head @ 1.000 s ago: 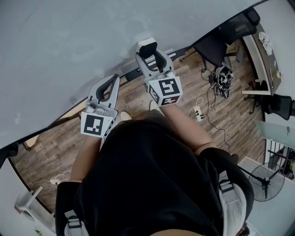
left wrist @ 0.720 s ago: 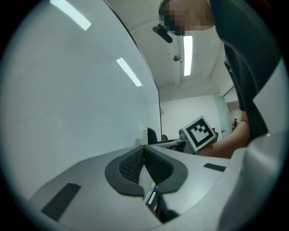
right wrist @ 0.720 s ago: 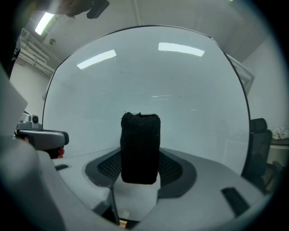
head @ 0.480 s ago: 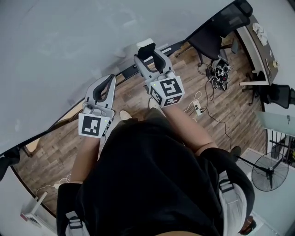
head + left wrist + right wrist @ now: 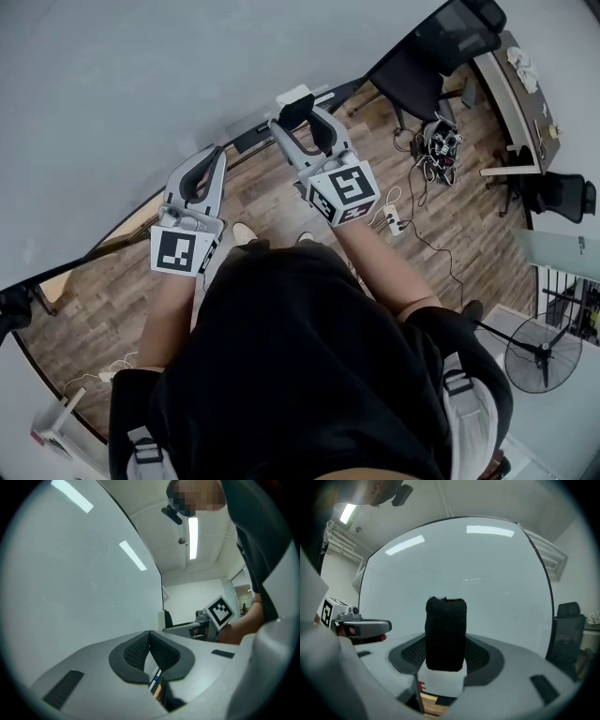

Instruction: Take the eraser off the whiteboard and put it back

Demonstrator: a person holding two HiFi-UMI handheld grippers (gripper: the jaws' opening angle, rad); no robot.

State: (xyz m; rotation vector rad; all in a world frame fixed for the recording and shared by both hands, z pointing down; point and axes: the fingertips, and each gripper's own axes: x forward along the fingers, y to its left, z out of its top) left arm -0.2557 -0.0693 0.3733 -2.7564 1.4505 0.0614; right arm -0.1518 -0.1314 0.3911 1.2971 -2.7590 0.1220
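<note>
Right gripper point(image 5: 446, 660) was clamped on the eraser point(image 5: 446, 632) by its white plastic back, right in front of the whiteboard point(image 5: 487, 573) — looked light, rigid there, felt face soft — while the left gripper point(image 5: 150, 644) sat closed on nothing.

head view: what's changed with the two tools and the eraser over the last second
The right tool drew the eraser back a little from the whiteboard. Nothing was gripped or released: it stays shut on the eraser. The left tool, shut and empty, barely shifted.
</note>
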